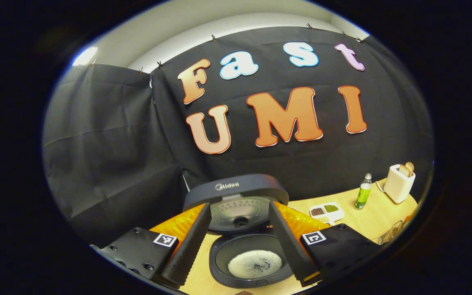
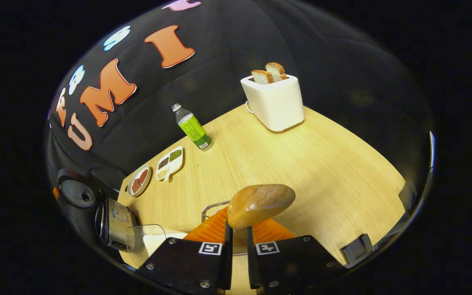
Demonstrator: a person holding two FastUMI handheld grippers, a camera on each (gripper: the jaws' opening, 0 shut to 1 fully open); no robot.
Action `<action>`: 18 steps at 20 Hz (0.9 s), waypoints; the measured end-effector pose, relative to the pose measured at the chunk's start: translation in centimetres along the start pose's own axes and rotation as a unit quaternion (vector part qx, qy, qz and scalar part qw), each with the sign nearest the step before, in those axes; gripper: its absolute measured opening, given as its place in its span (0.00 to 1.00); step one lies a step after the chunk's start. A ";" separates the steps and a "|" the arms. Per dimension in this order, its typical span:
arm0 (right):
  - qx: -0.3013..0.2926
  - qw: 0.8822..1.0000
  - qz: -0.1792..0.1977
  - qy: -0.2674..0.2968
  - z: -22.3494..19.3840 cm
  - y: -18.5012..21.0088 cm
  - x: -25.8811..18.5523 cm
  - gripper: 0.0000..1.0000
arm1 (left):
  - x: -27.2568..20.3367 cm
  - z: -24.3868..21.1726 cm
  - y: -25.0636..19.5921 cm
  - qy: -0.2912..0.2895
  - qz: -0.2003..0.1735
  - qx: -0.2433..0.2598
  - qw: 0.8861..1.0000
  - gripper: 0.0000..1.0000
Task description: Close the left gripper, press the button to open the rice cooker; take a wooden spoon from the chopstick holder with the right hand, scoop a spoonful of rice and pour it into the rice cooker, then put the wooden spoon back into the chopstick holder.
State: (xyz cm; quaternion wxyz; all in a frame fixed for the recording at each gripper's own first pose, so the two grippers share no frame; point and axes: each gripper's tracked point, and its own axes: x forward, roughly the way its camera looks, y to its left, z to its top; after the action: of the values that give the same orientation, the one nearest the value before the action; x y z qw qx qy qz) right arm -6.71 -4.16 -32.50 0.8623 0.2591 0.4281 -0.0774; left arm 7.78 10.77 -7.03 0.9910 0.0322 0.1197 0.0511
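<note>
Left gripper (image 1: 239, 241) hangs with jaws spread above the open rice cooker (image 1: 252, 258); round dark pot holds a grainy white patch of rice (image 1: 255, 264). Right gripper (image 2: 237, 246) is clamped on the wooden spoon (image 2: 260, 205), its smooth oval bowl over the pale wood-grain table (image 2: 301, 164).

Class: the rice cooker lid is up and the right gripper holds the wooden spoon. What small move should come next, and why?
Probably carry the wooden spoon back to the chopstick holder. The right gripper is clamped on its handle with the bowl up, and rice already lies in the open rice cooker, so the pour looks done. Whether rice remains in the bowl cannot be told.
</note>
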 end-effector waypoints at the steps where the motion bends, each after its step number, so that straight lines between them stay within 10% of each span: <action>1: 0.005 1.000 -0.007 0.002 0.0 -0.3 -0.1 0.17 | 0.8 0.7 0.8 -0.002 0.001 -0.010 1.000 0.95; 2: 0.008 1.000 -0.013 0.006 0.0 -0.6 -0.6 0.08 | 1.7 1.5 1.4 -0.004 0.002 -0.023 1.000 0.95; 9: -0.023 0.998 -0.040 -0.031 3.6 -1.0 -4.6 0.81 | 8.8 4.9 4.1 0.015 0.010 -0.061 0.998 0.95; 18: -0.087 0.984 -0.029 -0.155 11.9 2.4 -10.7 0.89 | 15.9 -1.1 1.7 0.181 0.001 -0.089 0.979 0.95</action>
State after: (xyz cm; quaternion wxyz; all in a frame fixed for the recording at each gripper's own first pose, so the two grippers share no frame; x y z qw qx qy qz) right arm -4.20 -9.16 -17.33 0.9348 0.1554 0.3018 -0.1041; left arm 22.71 14.23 -11.65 0.9516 -0.0658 0.2925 0.0676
